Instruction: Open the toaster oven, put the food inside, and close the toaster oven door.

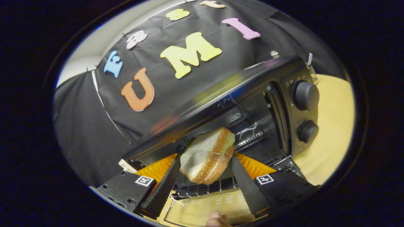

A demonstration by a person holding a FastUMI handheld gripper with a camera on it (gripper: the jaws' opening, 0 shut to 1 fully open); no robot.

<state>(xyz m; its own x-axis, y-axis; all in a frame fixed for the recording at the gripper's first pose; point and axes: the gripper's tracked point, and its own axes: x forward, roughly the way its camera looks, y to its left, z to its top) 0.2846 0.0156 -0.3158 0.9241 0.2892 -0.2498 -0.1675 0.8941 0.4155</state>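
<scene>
A sandwich (pixel 202 151) of white crusty bread with a green filling is held tilted between my fingers, and my gripper (pixel 206 156) is shut on it. It hangs at the open mouth of the black toaster oven (pixel 221 91), just above the front of the wire rack (pixel 202 190). The oven door (pixel 205 205) lies folded down flat under my fingers, its glass showing the wood below. The dark cavity (pixel 252 126) with its heating rods lies just beyond the sandwich.
Two round knobs (pixel 306 95) (pixel 307 131) sit on the oven's right panel. The oven stands on a light wooden table (pixel 331 126). A person's fingertip (pixel 217 220) shows below the door. Black cloth hangs behind the oven.
</scene>
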